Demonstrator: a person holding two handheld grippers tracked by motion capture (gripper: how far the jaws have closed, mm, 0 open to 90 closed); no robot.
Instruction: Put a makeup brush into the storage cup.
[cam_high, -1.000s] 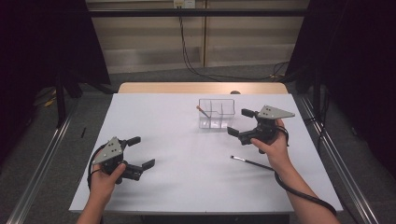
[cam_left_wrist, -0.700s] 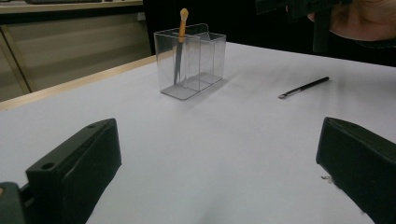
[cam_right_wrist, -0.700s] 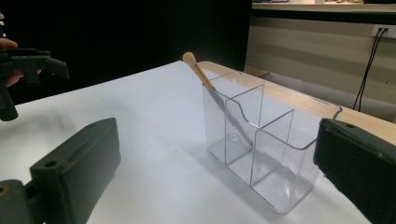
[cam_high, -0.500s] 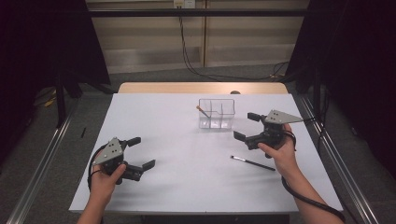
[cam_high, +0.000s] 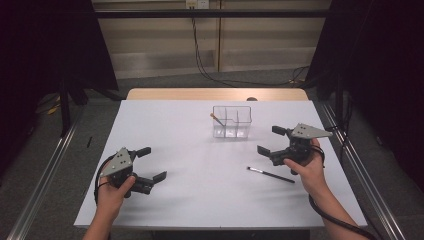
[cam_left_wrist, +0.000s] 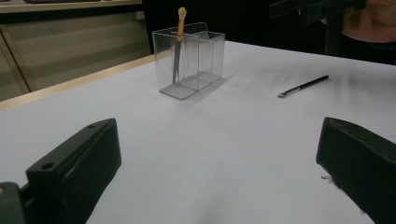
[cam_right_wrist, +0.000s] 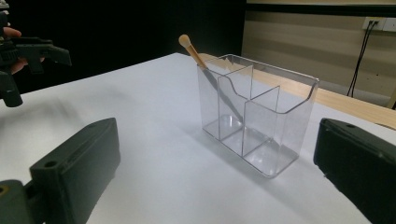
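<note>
A clear plastic organizer (cam_high: 231, 121) with several compartments stands at the table's middle back. An orange-tipped brush (cam_high: 216, 119) leans in its left compartment. A thin black brush (cam_high: 270, 174) lies flat on the white table, front right. My right gripper (cam_high: 268, 140) hovers open and empty just right of the organizer, above and behind the black brush. My left gripper (cam_high: 152, 163) is open and empty at the front left. The left gripper view shows the organizer (cam_left_wrist: 189, 60) and black brush (cam_left_wrist: 303, 86) ahead. The right gripper view faces the organizer (cam_right_wrist: 257, 112) and its brush (cam_right_wrist: 196, 53).
The white table (cam_high: 190, 130) ends in a wooden strip (cam_high: 215, 94) at the back. Metal rails (cam_high: 360, 170) run along both sides on the floor. Cables (cam_high: 200, 55) hang down the back wall.
My right gripper has drawn back from the organizer, moving right and slightly toward the person. The left gripper has barely moved.
</note>
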